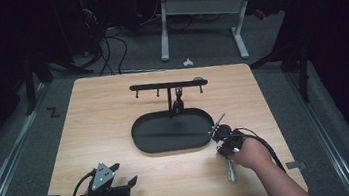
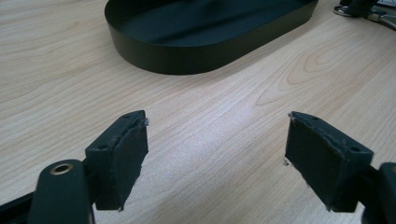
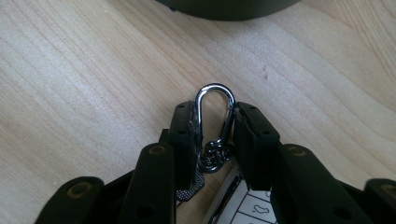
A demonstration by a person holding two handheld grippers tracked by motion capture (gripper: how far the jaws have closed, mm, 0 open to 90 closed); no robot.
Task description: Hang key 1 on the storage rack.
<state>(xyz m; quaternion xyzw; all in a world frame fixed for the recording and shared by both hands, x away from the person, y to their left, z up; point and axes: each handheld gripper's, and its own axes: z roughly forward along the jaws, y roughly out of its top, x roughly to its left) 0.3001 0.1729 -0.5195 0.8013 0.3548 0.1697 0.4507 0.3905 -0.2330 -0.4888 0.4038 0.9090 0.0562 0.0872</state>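
My right tongs (image 3: 213, 123) clamp carabiner (image 3: 215, 109) (keys attached) near tabletop's right edge; left tongs (image 2: 217, 156) apart, holding nothing.

Black gear on pale wood.
I see a light wood-grain worktop (image 1: 113, 110), a matte black tray (image 1: 172, 131), a black rack (image 1: 161, 85), black claws, and a shiny silver carabiner (image 3: 215, 105).

Black oval tray (image 1: 147, 137) on the wooden table (image 1: 98, 112) — hook rack (image 1: 161, 85) behind.
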